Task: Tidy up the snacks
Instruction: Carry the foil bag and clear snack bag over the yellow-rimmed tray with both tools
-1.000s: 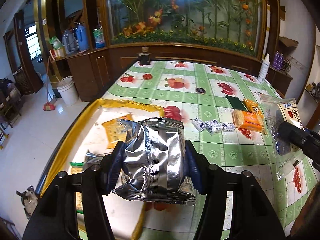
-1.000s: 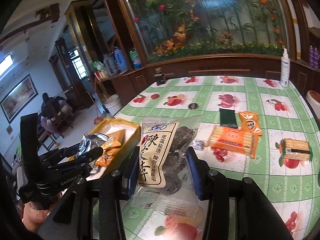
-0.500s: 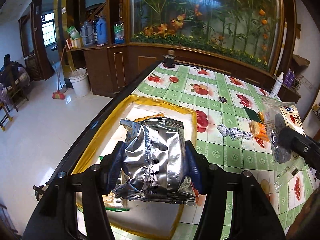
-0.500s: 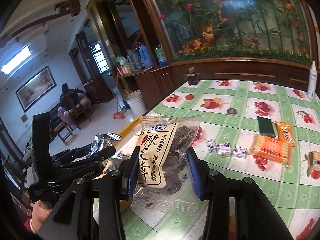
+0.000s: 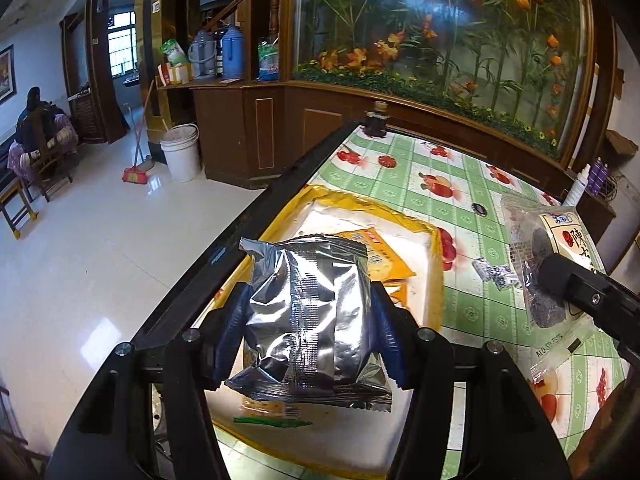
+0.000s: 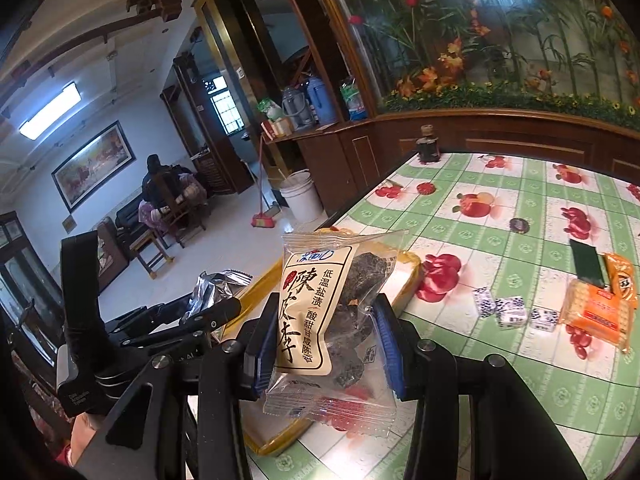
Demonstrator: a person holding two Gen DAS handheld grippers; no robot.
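My left gripper (image 5: 308, 332) is shut on a silver foil snack bag (image 5: 308, 316) and holds it above the yellow tray (image 5: 436, 272). An orange packet (image 5: 376, 256) lies in the tray under it. My right gripper (image 6: 326, 340) is shut on a clear bag of dark preserved plums (image 6: 332, 312) with a beige label, held above the tray's right rim (image 6: 408, 276). The plum bag also shows in the left wrist view (image 5: 536, 264), and the silver bag in the right wrist view (image 6: 212, 288).
On the green fruit-print tablecloth (image 6: 500, 240) lie three small white wrapped candies (image 6: 508, 310), an orange cracker pack (image 6: 596, 316), an orange packet (image 6: 620, 276) and a dark green packet (image 6: 586, 266). A dark jar (image 6: 428, 146) stands at the far corner. The table's black edge (image 5: 240, 240) runs left of the tray.
Both grippers have shifted left and back toward the tray's left side with their bags still held. The tray now sits more to the right in the left wrist view.
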